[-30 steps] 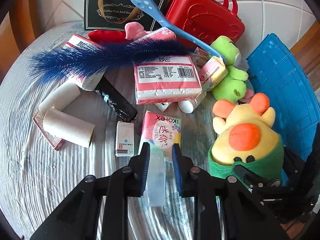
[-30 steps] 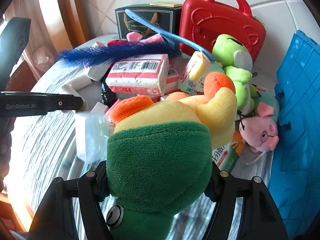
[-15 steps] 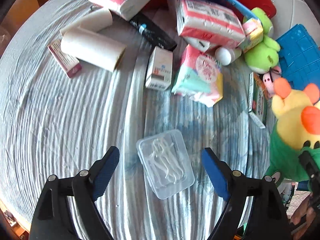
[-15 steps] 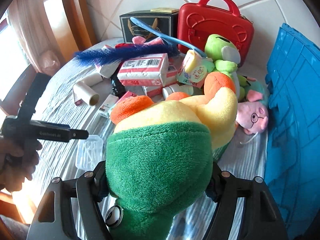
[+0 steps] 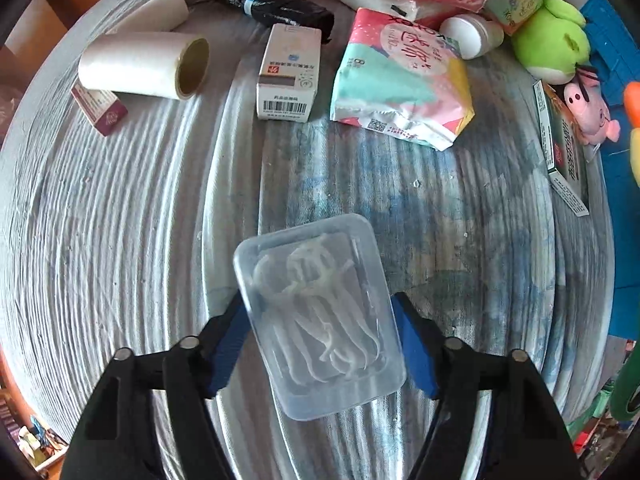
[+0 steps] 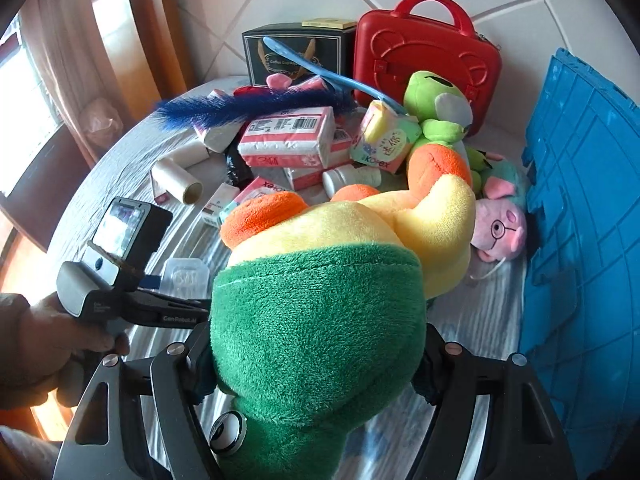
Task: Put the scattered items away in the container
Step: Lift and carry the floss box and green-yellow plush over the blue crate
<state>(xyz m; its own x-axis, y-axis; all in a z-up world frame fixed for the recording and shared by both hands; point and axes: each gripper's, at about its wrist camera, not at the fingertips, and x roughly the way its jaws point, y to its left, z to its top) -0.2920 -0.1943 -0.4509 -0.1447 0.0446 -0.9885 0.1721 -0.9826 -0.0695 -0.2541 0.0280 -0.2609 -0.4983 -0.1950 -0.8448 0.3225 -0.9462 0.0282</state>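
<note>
Clear plastic box (image 5: 320, 316), lidded, holding white floss picks: lying flat on the grey ribbed tabletop (image 5: 120, 220) at the near edge, well apart from the main clutter. Left gripper (image 5: 320, 344) is pointing straight down over it, jaws closing with the box between the blue pads (image 5: 230, 340); the pads are flanking its long sides, probably for a narrow-axis pinch, and contact is not yet evident. Plush duck (image 6: 320, 300), green-bodied with yellow head: the right gripper (image 6: 316, 364) is clasping it around the body and lifting it off the table, apparently bound for the bin. Blue crate (image 6: 580, 220), the likely container, is standing at the table's right edge; its interior is not visible, so contents cannot be told. Remaining scattered: tissue packs (image 6: 288, 140), paper roll (image 5: 144, 66), small white carton (image 5: 288, 74), frog plush (image 5: 552, 40), pig plush (image 6: 500, 228), red case (image 6: 424, 60).
</note>
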